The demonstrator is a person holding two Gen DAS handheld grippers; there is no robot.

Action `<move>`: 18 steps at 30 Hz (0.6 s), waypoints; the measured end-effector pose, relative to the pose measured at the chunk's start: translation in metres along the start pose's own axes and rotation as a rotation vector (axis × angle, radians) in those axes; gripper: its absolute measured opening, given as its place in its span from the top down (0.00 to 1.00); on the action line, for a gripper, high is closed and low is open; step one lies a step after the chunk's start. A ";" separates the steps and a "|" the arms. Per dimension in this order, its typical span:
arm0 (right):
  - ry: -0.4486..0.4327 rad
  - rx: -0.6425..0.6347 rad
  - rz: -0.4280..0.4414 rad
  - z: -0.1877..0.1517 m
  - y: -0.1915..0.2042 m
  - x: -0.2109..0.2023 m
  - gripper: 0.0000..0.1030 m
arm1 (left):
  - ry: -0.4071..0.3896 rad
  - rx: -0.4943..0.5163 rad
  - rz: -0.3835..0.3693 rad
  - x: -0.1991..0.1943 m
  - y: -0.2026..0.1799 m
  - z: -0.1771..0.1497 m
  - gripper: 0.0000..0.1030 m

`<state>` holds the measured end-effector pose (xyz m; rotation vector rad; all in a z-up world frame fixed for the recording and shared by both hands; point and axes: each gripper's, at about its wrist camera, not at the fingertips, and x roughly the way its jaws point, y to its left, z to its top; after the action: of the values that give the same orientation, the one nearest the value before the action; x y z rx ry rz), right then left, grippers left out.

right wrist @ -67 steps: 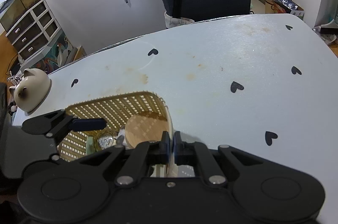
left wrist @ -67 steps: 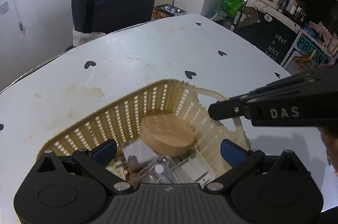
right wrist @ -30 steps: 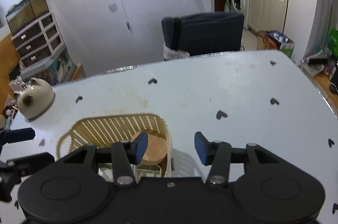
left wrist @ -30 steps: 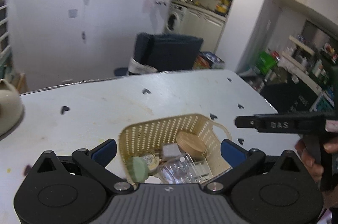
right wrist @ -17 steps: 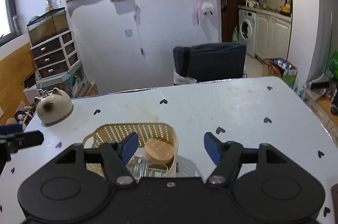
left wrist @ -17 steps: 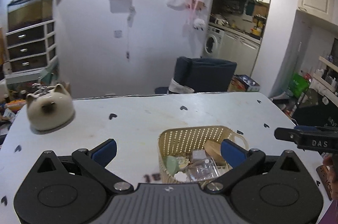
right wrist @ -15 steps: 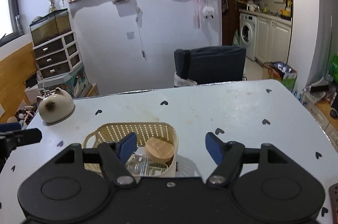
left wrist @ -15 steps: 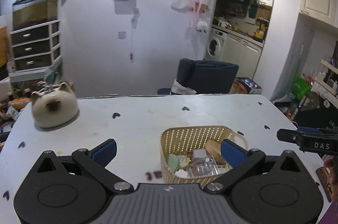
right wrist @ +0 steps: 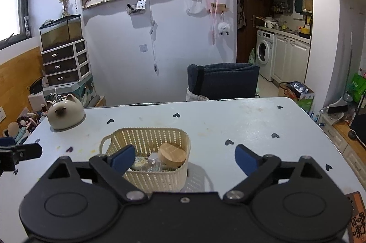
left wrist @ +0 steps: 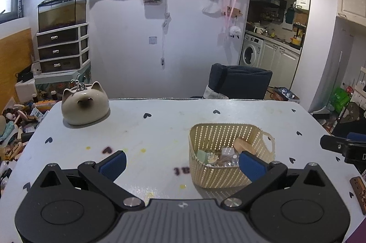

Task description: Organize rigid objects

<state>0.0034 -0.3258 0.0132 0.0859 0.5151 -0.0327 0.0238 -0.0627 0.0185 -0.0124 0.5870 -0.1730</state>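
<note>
Basket filled, claws empty

Basket (right wrist: 157, 165) resting on the pale heart-dotted surface (right wrist: 240, 126), wooden lid (right wrist: 172, 154), clear container (left wrist: 228, 159) and small bits inside. Left claw (left wrist: 181, 162) spread wide, nothing between its blue pads. Right claw (right wrist: 185, 158) just been opening, spread wide, holding nothing, basket behind its left finger. Cat-shaped ceramic pot (left wrist: 84, 106) well apart at the far left corner

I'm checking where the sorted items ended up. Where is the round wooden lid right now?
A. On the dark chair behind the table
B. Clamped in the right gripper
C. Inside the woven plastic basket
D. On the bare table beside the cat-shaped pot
C: the round wooden lid lies inside the basket among other small items; the right gripper is open and empty.
</note>
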 end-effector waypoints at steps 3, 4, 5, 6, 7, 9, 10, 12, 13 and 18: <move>0.000 -0.013 -0.009 -0.004 0.004 -0.005 0.02 | -0.002 0.008 0.012 -0.003 -0.003 -0.004 0.00; -0.002 -0.016 -0.011 -0.005 0.005 -0.006 0.02 | -0.003 0.008 0.016 -0.003 -0.004 -0.004 0.00; -0.003 -0.019 -0.011 -0.006 0.006 -0.007 0.02 | -0.004 0.006 0.018 -0.004 -0.004 -0.005 0.00; -0.003 -0.022 -0.011 -0.006 0.007 -0.008 0.01 | -0.003 0.004 0.016 -0.005 -0.005 -0.006 0.00; -0.004 -0.024 -0.013 -0.007 0.007 -0.009 0.00 | -0.002 0.003 0.016 -0.006 -0.005 -0.007 0.00; -0.005 -0.025 -0.024 -0.008 0.009 -0.010 0.00 | -0.002 0.004 0.020 -0.007 -0.006 -0.009 0.00; -0.007 -0.026 -0.030 -0.008 0.009 -0.010 0.00 | -0.002 0.004 0.022 -0.007 -0.006 -0.009 0.00; -0.009 -0.029 -0.044 -0.010 0.010 -0.011 0.00 | -0.004 0.002 0.026 -0.008 -0.006 -0.010 0.00; -0.008 -0.033 -0.051 -0.010 0.010 -0.011 0.00 | -0.005 0.000 0.027 -0.008 -0.005 -0.011 0.00; -0.004 -0.043 -0.057 -0.013 0.012 -0.013 0.00 | 0.002 -0.013 0.004 -0.007 -0.003 -0.011 0.00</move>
<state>-0.0136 -0.3124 0.0097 0.0293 0.5137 -0.0776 0.0118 -0.0638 0.0130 -0.0234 0.5901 -0.1652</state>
